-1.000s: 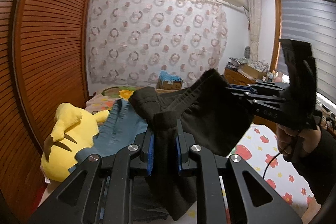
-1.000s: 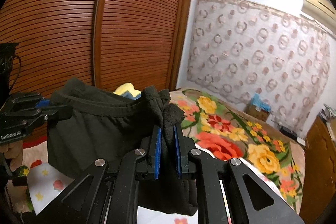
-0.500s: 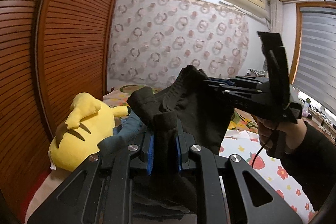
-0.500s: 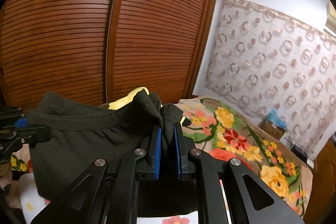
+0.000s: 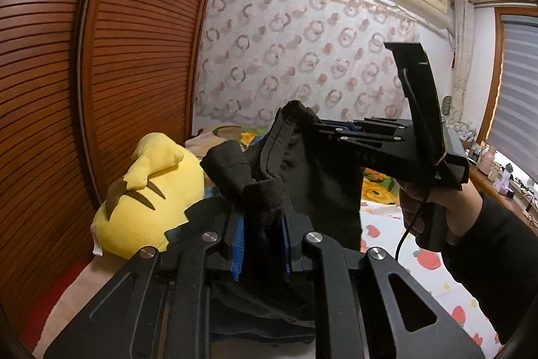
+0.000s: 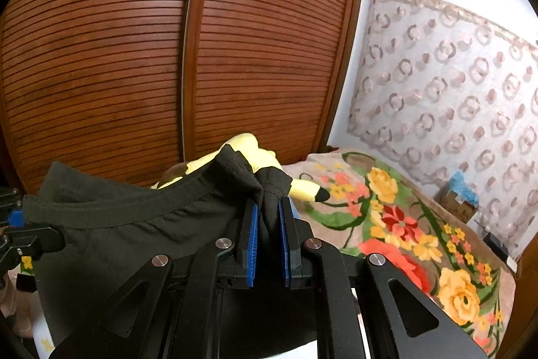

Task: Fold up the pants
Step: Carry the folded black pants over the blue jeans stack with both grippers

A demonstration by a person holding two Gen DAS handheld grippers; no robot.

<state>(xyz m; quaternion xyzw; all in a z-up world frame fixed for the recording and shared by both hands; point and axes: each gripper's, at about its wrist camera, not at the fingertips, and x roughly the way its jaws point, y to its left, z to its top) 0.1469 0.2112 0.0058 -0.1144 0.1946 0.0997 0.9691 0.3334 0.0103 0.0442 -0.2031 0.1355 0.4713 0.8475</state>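
Note:
The black pants (image 5: 322, 184) hang in the air above the bed, held by their waistband at both ends. My left gripper (image 5: 262, 241) is shut on one bunched end of the waistband. My right gripper (image 6: 269, 238) is shut on the other end, with the waistband (image 6: 111, 214) stretching off to the left. In the left wrist view the right gripper (image 5: 339, 132) shows side-on, pinching the fabric, held by a hand in a black sleeve. The left gripper's tip (image 6: 20, 227) shows at the left edge of the right wrist view.
A yellow plush toy (image 5: 148, 201) lies by the brown slatted wardrobe doors (image 6: 134, 56). A bluish garment lies under the pants. A floral blanket (image 6: 403, 224) covers the far bed, a strawberry-print sheet (image 5: 427, 258) the near part. A cardboard box (image 6: 457, 201) stands by the patterned curtain.
Both grippers have risen and swung left with the pants, so the wardrobe fills more of each view. The two grippers now stand closer together. Both grips are unchanged.

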